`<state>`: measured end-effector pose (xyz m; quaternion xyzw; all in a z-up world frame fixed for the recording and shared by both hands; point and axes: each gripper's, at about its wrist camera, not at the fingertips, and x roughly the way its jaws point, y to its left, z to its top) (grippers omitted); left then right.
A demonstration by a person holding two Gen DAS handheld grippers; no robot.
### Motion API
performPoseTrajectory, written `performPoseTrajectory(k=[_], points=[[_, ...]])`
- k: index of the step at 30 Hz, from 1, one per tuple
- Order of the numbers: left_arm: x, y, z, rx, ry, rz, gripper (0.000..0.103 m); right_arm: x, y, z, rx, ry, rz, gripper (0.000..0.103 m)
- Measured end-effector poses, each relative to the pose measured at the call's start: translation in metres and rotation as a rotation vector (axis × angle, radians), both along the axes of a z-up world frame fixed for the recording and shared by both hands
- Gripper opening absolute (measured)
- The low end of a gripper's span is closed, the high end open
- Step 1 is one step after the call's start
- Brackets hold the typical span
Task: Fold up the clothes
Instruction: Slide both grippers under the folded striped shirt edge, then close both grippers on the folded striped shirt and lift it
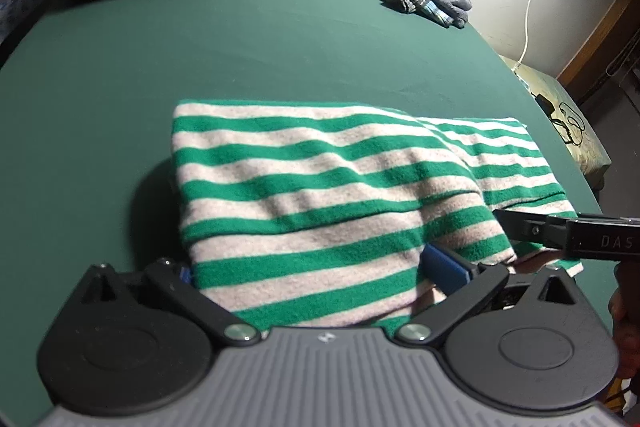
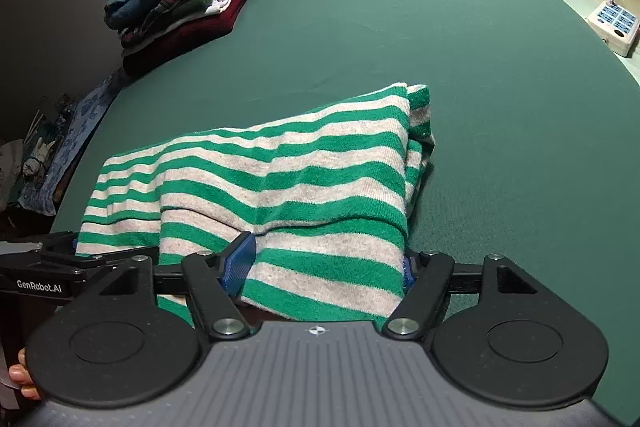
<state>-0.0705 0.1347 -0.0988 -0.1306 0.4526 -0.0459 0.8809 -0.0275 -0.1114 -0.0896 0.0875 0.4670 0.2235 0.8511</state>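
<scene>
Striped green-and-cream sweater (image 1: pixel 312 187) lies folded on the green surface (image 1: pixel 280 39). Soft, thick knit, likely light and floppy; best taken at its near edge. Left tool (image 1: pixel 308 273) and right tool (image 2: pixel 326 259) straddle that edge, fingers apart, not visibly pinching.

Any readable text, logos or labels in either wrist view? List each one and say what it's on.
"GenRobot.AI": white print on the black body of the left gripper, seen in the right wrist view.
"DAS": white letters on the black body of the right gripper, cut off at the frame edge in the left wrist view.
Small round emblems on the grey housings: no letters.
Power strip: no readable markings.
</scene>
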Motion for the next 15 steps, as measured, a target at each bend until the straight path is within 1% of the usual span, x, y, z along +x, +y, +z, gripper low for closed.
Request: performPoseTrajectory(k=[3, 6, 9, 12, 13, 14, 15], points=[[0.003, 0.006, -0.002, -0.038, 0.001, -0.005, 0.102, 0.0, -0.001, 0.0, 0.005, -0.003, -0.014, 0.07], [0.004, 0.012, -0.003, -0.076, -0.008, 0.0, 0.098, 0.0, -0.004, 0.0, 0.017, 0.005, -0.035, 0.066], [0.006, 0.013, -0.002, -0.095, -0.013, 0.013, 0.088, -0.002, -0.007, 0.0, 0.038, 0.008, -0.052, 0.06], [0.007, 0.009, 0.0, -0.096, -0.021, 0.019, 0.083, -0.004, -0.008, 0.002, 0.051, 0.002, -0.058, 0.053], [0.005, 0.009, 0.003, -0.095, -0.026, 0.019, 0.078, -0.005, -0.007, 0.003, 0.047, -0.008, -0.05, 0.051], [0.003, 0.01, 0.008, -0.099, -0.034, 0.019, 0.07, -0.006, -0.007, 0.004, 0.042, -0.017, -0.042, 0.05], [0.002, 0.01, 0.012, -0.1, -0.044, 0.018, 0.066, -0.006, -0.007, 0.006, 0.04, -0.025, -0.034, 0.046]])
